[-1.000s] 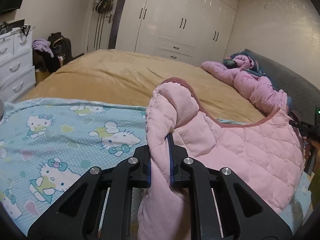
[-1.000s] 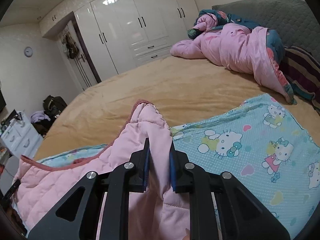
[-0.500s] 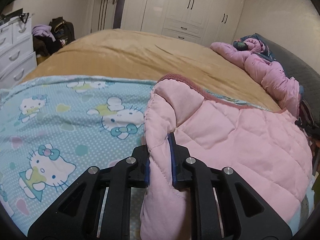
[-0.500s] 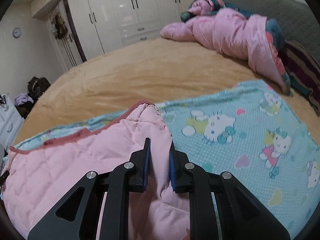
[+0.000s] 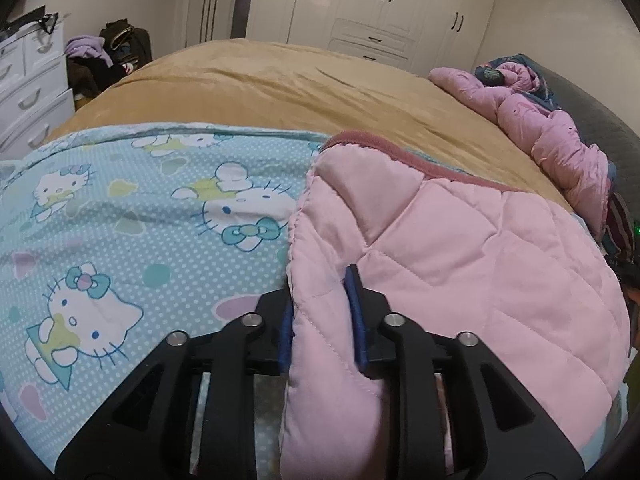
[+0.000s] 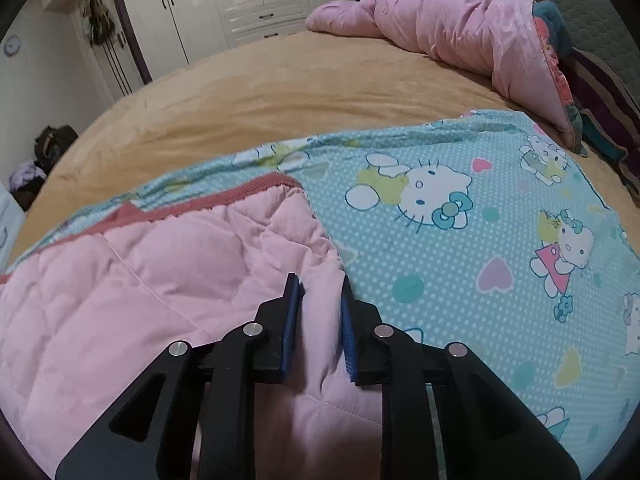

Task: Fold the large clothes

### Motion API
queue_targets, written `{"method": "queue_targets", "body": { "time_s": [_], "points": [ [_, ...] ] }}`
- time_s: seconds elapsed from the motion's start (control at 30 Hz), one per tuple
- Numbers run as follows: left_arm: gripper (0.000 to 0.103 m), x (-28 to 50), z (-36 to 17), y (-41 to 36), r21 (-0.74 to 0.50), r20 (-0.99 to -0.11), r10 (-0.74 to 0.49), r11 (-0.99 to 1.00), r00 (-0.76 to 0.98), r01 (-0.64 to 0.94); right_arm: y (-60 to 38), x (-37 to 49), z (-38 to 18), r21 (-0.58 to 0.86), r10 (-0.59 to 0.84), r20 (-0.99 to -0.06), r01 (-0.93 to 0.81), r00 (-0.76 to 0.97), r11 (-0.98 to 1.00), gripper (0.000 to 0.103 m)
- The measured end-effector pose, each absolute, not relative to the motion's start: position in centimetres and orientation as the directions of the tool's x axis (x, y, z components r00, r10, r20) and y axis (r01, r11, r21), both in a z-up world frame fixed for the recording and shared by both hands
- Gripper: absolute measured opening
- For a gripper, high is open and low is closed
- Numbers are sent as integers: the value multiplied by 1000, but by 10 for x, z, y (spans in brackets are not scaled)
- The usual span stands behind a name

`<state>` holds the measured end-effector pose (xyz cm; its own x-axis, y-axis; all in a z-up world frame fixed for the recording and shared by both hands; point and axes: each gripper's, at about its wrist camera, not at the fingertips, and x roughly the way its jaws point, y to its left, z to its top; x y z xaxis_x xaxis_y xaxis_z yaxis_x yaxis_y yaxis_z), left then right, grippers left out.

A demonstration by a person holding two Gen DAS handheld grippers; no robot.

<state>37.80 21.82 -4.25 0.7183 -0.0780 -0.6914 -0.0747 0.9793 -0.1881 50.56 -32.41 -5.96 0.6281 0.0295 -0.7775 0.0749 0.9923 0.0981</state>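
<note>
A pink quilted garment (image 5: 460, 248) with a darker pink ribbed hem lies on a light blue cartoon-cat sheet (image 5: 120, 208) on the bed. My left gripper (image 5: 320, 304) is shut on the garment's left edge, low over the sheet. In the right wrist view my right gripper (image 6: 318, 308) is shut on the right edge of the same garment (image 6: 140, 280), which lies spread to its left over the blue sheet (image 6: 480, 240). The cloth bulges between both pairs of blue pads.
A tan bedspread (image 5: 300, 76) covers the bed beyond the sheet. A crumpled pink duvet (image 6: 460, 28) lies by the grey headboard (image 6: 580, 8). White wardrobes (image 5: 380, 8) stand at the far wall, a white dresser (image 5: 28, 88) and bags at the left.
Both grippers have come down with the garment's edges. The garment, held raised a second ago, now lies lowered and flatter on the blue sheet.
</note>
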Motion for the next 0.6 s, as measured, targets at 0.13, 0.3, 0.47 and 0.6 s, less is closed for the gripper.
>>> {"method": "queue_targets", "body": {
  "time_s": [0.13, 0.3, 0.47, 0.6],
  "points": [
    [49, 374, -43, 228, -183, -716, -40, 974, 697, -132, -326, 501, -55, 77, 10, -794, 84, 608, 994, 30],
    [58, 353, -20, 229, -143, -681, 32, 974, 732, -175, -334, 463, -23, 81, 10, -737, 74, 676, 994, 67],
    [87, 324, 31, 202, -127, -624, 15, 985, 781, -120, -308, 406, 7, 110, 146, -658, -97, 738, 989, 86],
    [94, 315, 35, 148, -142, -648, -104, 990, 754, 14, -266, 367, 10, 111, 263, -649, -253, 714, 961, 91]
  ]
}}
